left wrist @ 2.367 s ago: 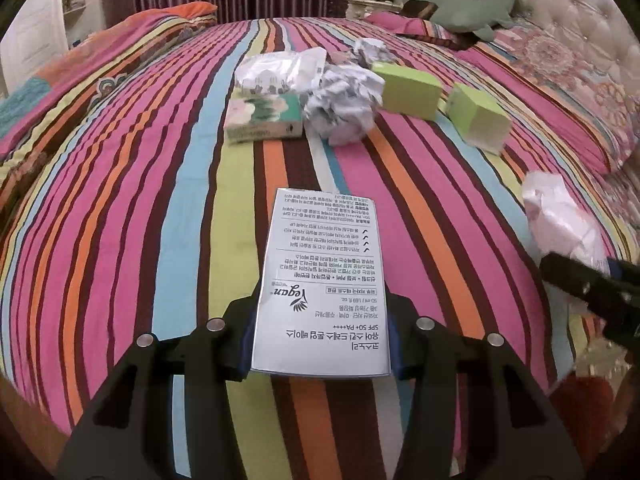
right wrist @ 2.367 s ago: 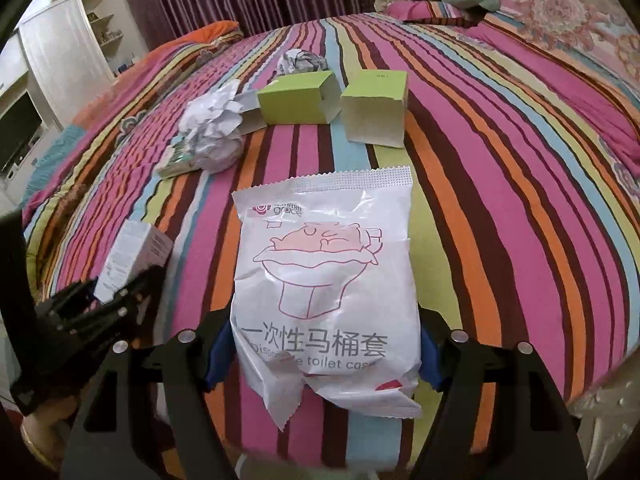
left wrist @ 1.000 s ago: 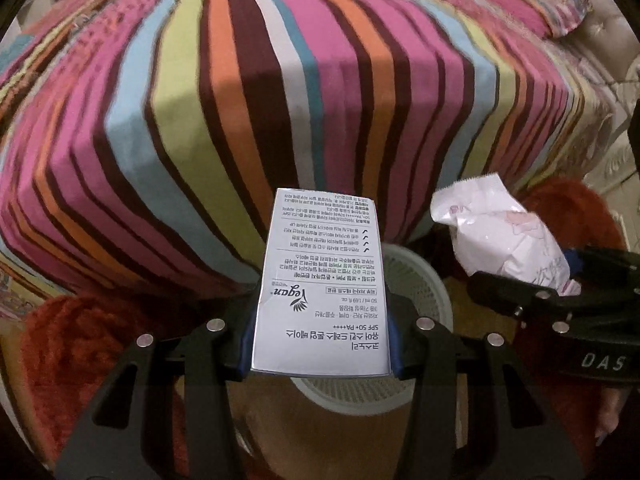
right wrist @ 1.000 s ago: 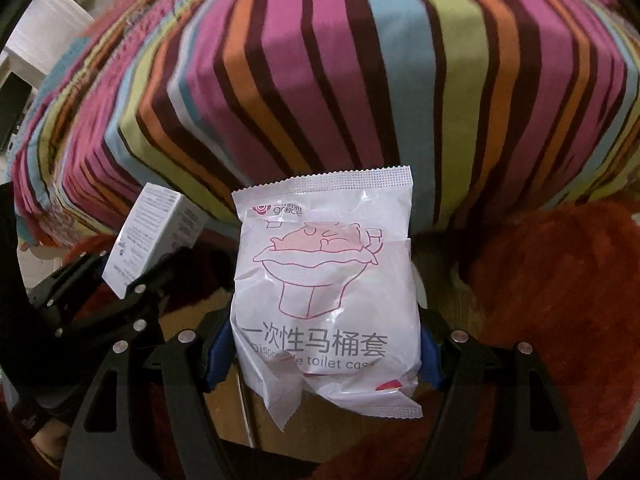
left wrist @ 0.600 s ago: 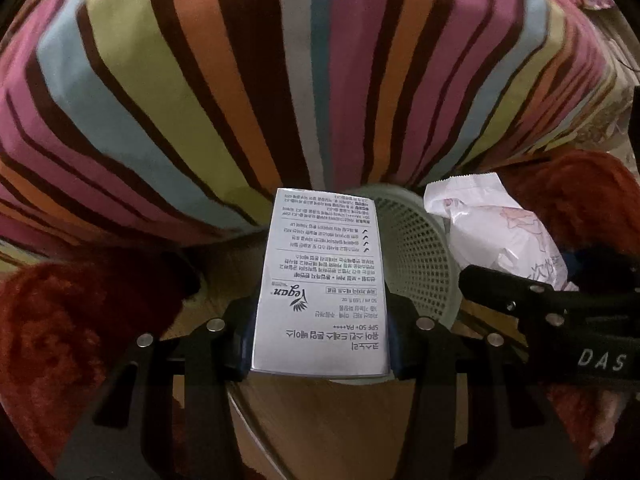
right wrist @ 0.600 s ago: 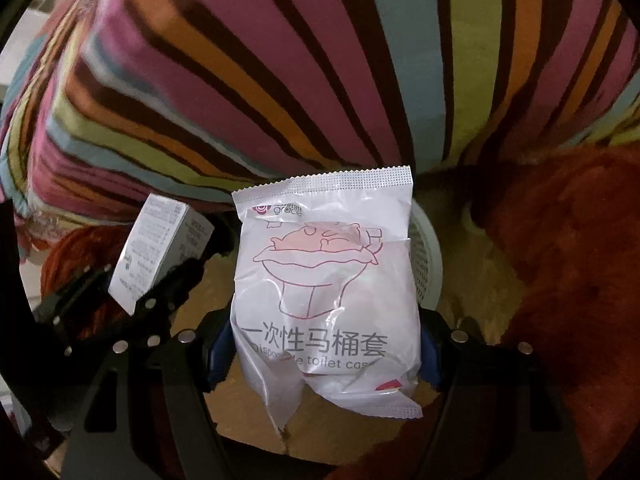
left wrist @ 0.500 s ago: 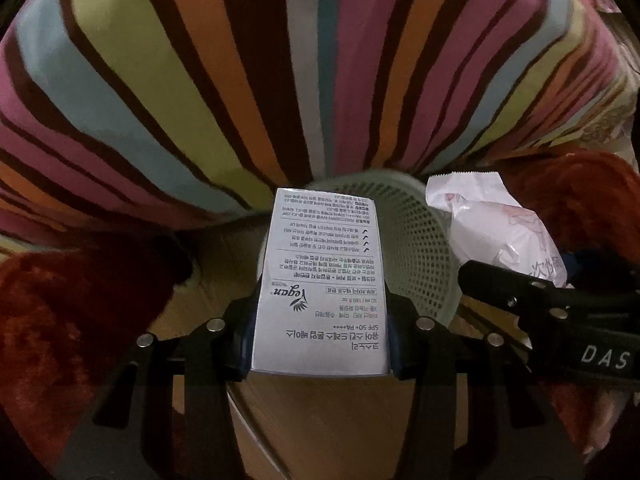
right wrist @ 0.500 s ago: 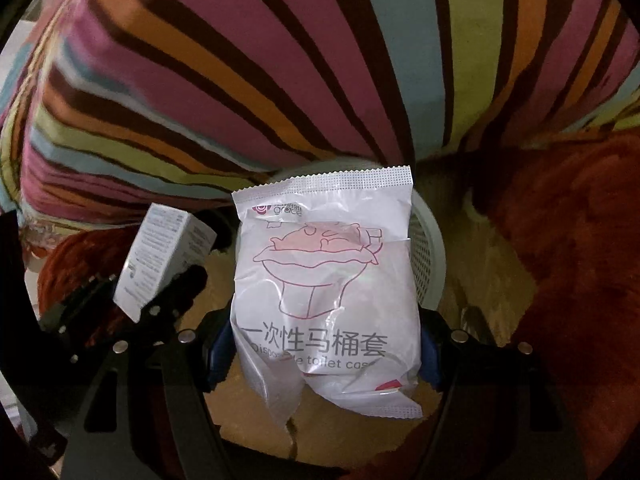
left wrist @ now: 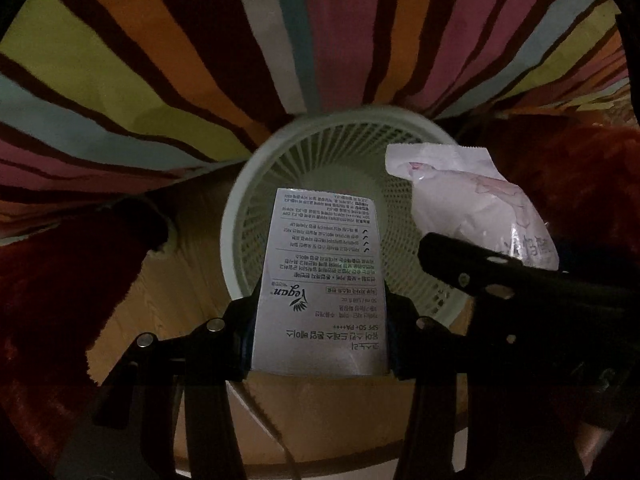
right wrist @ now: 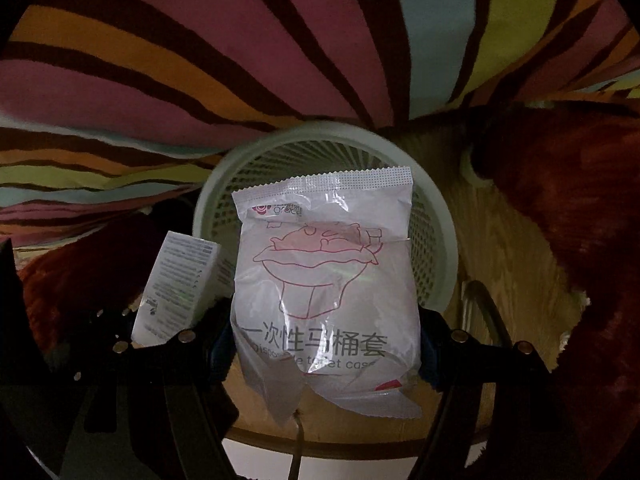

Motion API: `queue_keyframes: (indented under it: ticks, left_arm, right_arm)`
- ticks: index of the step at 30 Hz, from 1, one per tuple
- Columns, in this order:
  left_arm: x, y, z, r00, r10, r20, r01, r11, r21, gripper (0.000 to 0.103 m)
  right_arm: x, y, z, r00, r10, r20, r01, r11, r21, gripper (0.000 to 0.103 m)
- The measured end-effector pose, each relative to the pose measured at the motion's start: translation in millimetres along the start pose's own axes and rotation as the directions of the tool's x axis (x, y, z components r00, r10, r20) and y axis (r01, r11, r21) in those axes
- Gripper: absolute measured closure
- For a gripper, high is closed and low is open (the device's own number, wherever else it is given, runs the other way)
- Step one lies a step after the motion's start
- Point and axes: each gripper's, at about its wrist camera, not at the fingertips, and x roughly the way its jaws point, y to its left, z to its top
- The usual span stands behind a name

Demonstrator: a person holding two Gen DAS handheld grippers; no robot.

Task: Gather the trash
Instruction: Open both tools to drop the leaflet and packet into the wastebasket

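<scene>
Bedspread (left wrist: 200, 60) in broad stripes of pink, orange, green, blue and brown fills the upper part of both views, hanging down to a wooden floor (left wrist: 168, 280) with a deep red shaggy rug (left wrist: 52, 300) at either side. Against the foot of the cloth stands a pale mesh wastebasket (left wrist: 240, 200), seen from above, its rim partly hidden by what the tongs carry.

Left gripper (left wrist: 320, 336) is clamped on a white carton (left wrist: 322, 280) printed with Korean text and the word "Vegan"; the carton sticks forward from the jaws so its far end lies over the basket's mouth. Right gripper (right wrist: 326, 344) is clamped on a white plastic packet (right wrist: 326, 280) bearing a pink toilet drawing and Chinese characters, and it too reaches out above the basket opening.

From the left wrist, the packet appears side-on, crumpled, above the right gripper's black finger (left wrist: 500, 272). From the right wrist, the packet's printed face is plain, and the carton shows tilted just beside it at the left.
</scene>
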Motion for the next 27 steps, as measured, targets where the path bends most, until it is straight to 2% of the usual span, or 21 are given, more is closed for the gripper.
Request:
queue_keyframes:
  ticks: [15,16,18,21,22,27]
  left_arm:
    - [50.6,-6.0,14.1,0.992,-0.023,-0.127,0.019,0.999,-0.030,0.054]
    - [54.1,-5.0,14.9,0.990,-0.021,-0.140,0.016,0.999,-0.036,0.052]
    - [54.6,-2.9,13.3,0.989,-0.018,-0.147,0.011,0.999,-0.043,0.035]
    - [56.5,-2.3,13.4,0.989,-0.017,-0.148,0.010,0.999,-0.046,0.023]
    - [56.5,-2.8,13.7,0.989,-0.018,-0.146,0.012,0.999,-0.045,0.021]
    - [44.4,-7.6,14.2,0.995,-0.017,-0.099,0.014,0.999,-0.033,0.014]
  right_arm:
    - [47.5,-10.8,15.3,0.994,-0.022,-0.111,0.029,0.998,0.059,0.034]
    - [49.7,-11.9,15.7,0.993,-0.028,-0.116,0.036,0.998,0.061,0.034]
    - [55.9,-12.7,17.5,0.991,-0.033,-0.128,0.042,0.997,0.066,0.032]
    - [63.5,-16.0,18.6,0.989,-0.057,-0.139,0.068,0.995,0.077,0.024]
    - [63.6,-18.0,19.3,0.989,-0.070,-0.131,0.081,0.993,0.084,0.019]
    - [65.4,-23.7,20.1,0.992,-0.080,-0.102,0.090,0.990,0.106,0.019]
